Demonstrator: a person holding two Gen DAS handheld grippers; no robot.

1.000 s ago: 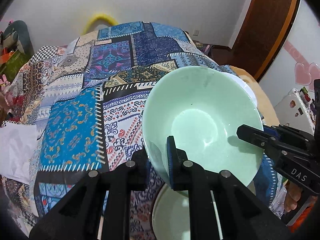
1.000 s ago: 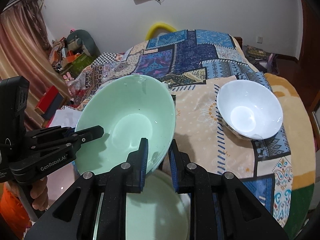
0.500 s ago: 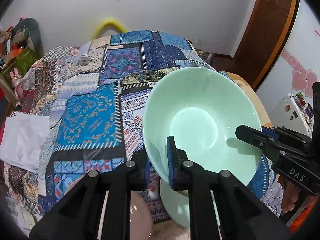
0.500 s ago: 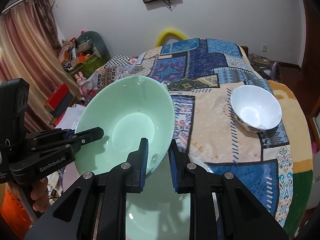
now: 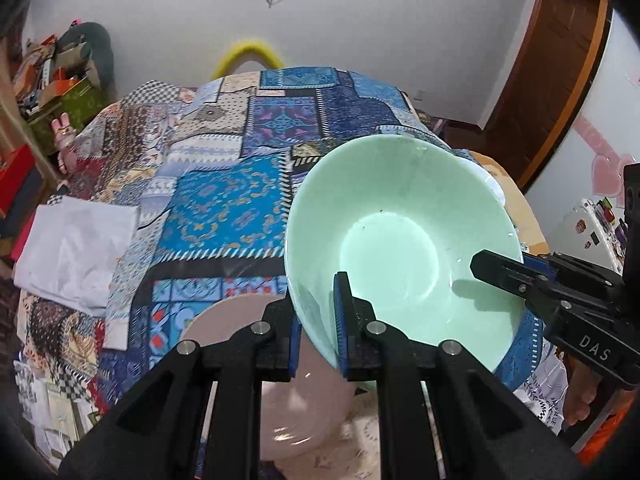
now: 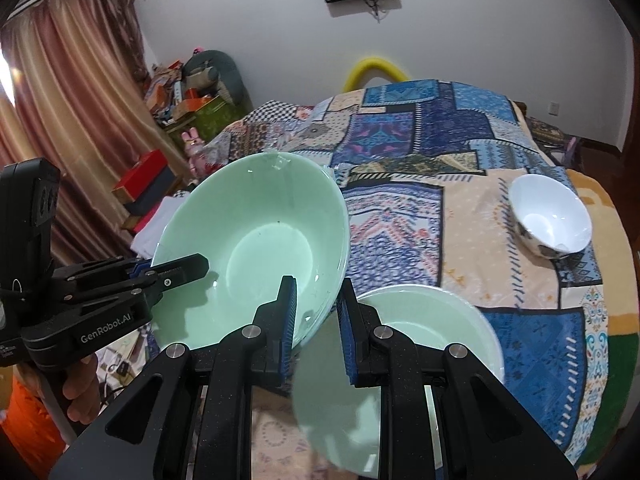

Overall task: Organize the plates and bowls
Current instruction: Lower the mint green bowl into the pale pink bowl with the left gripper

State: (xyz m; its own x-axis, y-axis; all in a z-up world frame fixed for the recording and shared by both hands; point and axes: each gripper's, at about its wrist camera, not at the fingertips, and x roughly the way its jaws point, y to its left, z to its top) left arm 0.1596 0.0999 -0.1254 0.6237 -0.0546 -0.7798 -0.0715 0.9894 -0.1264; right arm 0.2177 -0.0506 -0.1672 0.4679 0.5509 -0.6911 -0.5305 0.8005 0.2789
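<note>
A large pale green bowl [image 5: 400, 220] [image 6: 256, 240] hangs tilted above the patchwork-covered table, held by its rim from two sides. My left gripper [image 5: 318, 320] is shut on the near rim, one pad inside and one outside. My right gripper [image 6: 316, 320] is shut on the opposite rim in the same way. Each gripper shows in the other's view: the right gripper [image 5: 516, 264] and the left gripper [image 6: 176, 268]. A pink bowl [image 5: 288, 408] sits under the left gripper. Another green bowl [image 6: 420, 344] sits under the right gripper. A small white bowl [image 6: 552, 216] stands at the far right.
The patchwork cloth [image 5: 224, 208] covers the whole table. A white folded cloth [image 5: 76, 248] lies at its left edge. Boxes and clutter [image 6: 188, 100] stand by the curtain at the left. A wooden door [image 5: 560, 80] is at the right. A hand [image 6: 80, 392] grips the left gripper's handle.
Both grippers have drawn back and up with the green bowl between them. The pink bowl has come into the left wrist view, and the white bowl now looks smaller and farther off.
</note>
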